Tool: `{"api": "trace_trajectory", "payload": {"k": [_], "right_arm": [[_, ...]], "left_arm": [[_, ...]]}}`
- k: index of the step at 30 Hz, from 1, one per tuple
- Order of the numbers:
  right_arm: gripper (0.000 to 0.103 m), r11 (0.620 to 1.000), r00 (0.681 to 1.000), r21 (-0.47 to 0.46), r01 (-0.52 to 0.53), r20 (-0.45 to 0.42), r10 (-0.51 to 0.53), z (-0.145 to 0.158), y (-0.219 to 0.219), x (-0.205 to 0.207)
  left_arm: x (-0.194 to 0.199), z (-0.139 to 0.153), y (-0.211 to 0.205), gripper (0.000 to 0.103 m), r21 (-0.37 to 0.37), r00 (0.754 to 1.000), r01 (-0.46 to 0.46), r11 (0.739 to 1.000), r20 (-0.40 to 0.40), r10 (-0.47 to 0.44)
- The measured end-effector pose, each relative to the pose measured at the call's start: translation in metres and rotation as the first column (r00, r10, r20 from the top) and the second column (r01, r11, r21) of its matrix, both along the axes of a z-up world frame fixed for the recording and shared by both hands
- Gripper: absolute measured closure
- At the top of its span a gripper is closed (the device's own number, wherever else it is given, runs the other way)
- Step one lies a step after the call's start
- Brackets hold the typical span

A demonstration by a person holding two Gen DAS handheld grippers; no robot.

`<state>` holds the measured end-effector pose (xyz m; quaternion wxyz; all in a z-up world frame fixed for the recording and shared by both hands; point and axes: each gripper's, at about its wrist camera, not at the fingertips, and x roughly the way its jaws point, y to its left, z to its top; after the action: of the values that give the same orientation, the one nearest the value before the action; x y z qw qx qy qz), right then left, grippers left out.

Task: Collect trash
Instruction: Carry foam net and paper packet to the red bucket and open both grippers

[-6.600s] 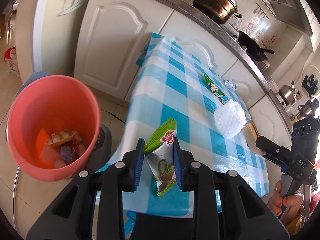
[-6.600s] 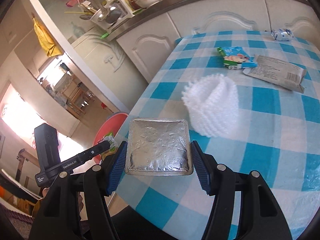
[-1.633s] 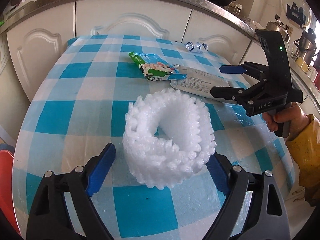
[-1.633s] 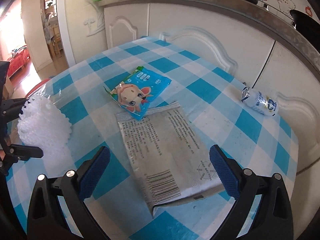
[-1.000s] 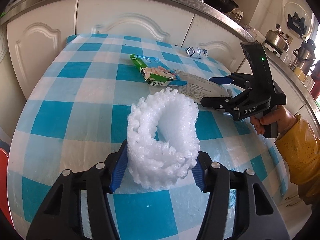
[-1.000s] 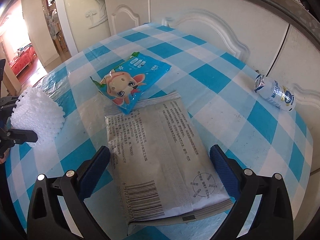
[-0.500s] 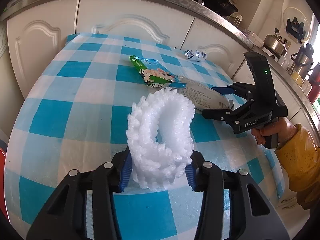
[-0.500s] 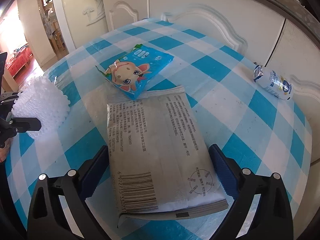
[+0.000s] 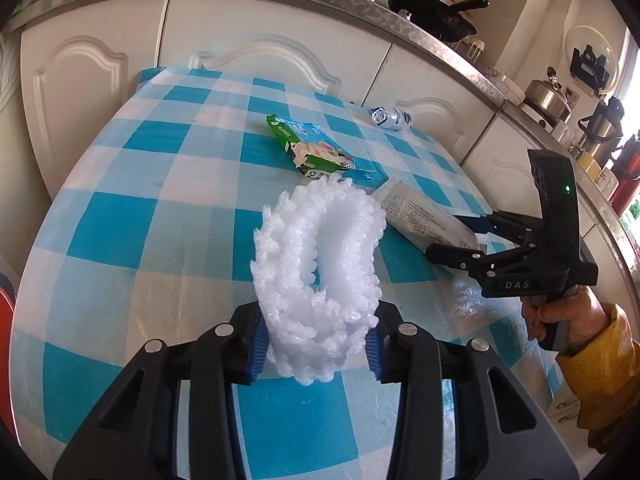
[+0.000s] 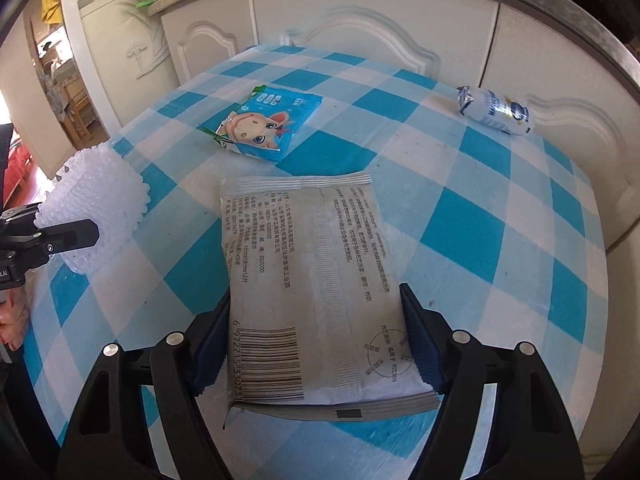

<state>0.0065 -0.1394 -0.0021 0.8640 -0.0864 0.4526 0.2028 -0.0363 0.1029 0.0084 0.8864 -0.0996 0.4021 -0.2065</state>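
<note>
On the checked table (image 10: 472,224), the white foam net (image 9: 320,264) is being squeezed by the closing left tool (image 9: 316,344), while the grey packet (image 10: 316,292) is being flanked by the closing right tool (image 10: 316,348).

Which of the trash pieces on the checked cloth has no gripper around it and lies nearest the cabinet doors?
The small white and blue crumpled wrapper near the cloth's far edge; the cartoon snack packet lies nearer the middle.

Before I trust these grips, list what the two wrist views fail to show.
- Left wrist view: the white foam fruit net covers the left gripper pads.
- Right wrist view: the grey printed packet hides the checked tablecloth beneath; contact with the right gripper is unclear.
- Red bin: absent.
</note>
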Motion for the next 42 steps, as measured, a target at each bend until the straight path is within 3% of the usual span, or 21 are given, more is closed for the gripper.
{"api": "trace_trajectory", "payload": {"k": [8,16,26,34,38,42], "right_arm": [[0.029,0.978,0.985,0.131,0.161,0.037,-0.167,0.015,-0.006,-0.046],[0.029,0.945,0.974,0.248,0.213,0.024,-0.226,0.023,0.011,-0.086],[0.029,0.948,0.984,0.274,0.161,0.029,-0.175,0.038,0.051,-0.114],[0.029,0.968,0.998,0.249,0.043,0.033,-0.052,0.046,0.108,-0.125],[0.029,0.974,0.999,0.224,-0.040,0.043,0.031,0.054,0.145,-0.126],[0.029,0.972,0.991,0.195,-0.129,0.052,0.121,0.061,0.186,-0.126]], "left_arm": [[-0.010,0.003,0.016,0.063,-0.029,1.000,-0.013,0.999,0.010,0.014],[-0.027,0.012,0.045,0.063,-0.039,0.998,-0.053,0.998,0.038,0.054],[-0.057,0.019,0.094,0.063,-0.048,0.989,-0.133,0.990,0.065,0.136],[-0.083,0.020,0.143,0.063,-0.050,0.970,-0.228,0.972,0.071,0.231],[-0.099,0.019,0.179,0.063,-0.048,0.949,-0.303,0.952,0.072,0.306],[-0.114,0.015,0.222,0.063,-0.038,0.913,-0.401,0.915,0.066,0.403]]}}
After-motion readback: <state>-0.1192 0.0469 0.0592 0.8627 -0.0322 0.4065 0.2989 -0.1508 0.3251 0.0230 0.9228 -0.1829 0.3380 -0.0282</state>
